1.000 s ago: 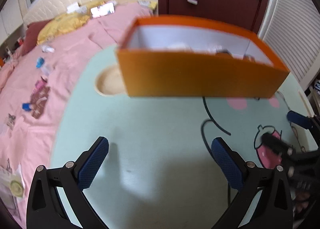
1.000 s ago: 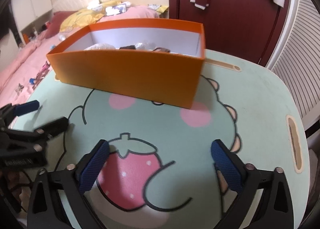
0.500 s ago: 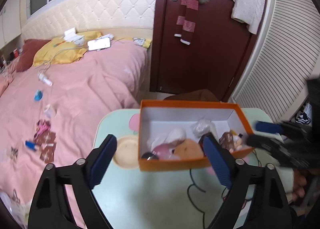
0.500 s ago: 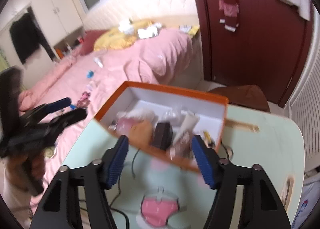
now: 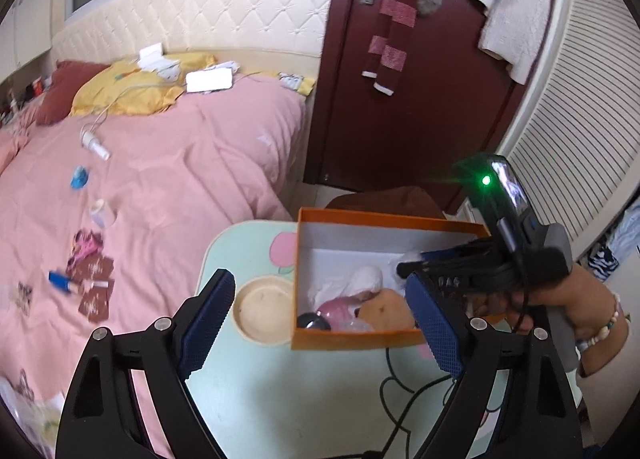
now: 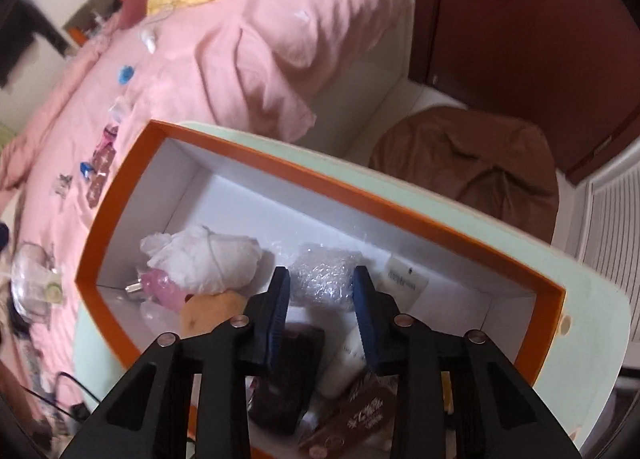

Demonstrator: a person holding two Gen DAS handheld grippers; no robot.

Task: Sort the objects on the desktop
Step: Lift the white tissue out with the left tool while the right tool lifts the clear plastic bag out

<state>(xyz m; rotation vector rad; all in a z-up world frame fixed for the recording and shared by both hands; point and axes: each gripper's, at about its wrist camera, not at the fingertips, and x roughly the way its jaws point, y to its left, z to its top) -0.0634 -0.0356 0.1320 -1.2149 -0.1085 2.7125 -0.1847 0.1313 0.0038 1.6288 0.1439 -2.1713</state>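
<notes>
The orange box point(image 6: 344, 195) fills the centre of the right wrist view, on the mint surface point(image 5: 280, 391). Over it, the right gripper point(image 6: 320, 291) has its jaws partly spread, empty, above a clear crinkled wrap point(image 6: 324, 279). The left gripper point(image 5: 320, 323) hovers at lower centre of its view, jaws spread wide.

We see our left gripper point(image 5: 320, 323) as two black plastic arms with triangular cut-outs, silver screw heads and blue, dimpled rubber pads point(image 5: 434, 325). Our right gripper point(image 6: 320, 299) has the same black frame, round silver screws and blue ribbed pads point(image 6: 362, 311). At the right of the left view, its dark grey handle carries a green light, a small screen and a black cable; our hand point(image 5: 576, 299) wears a beaded bracelet point(image 5: 606, 329).
</notes>
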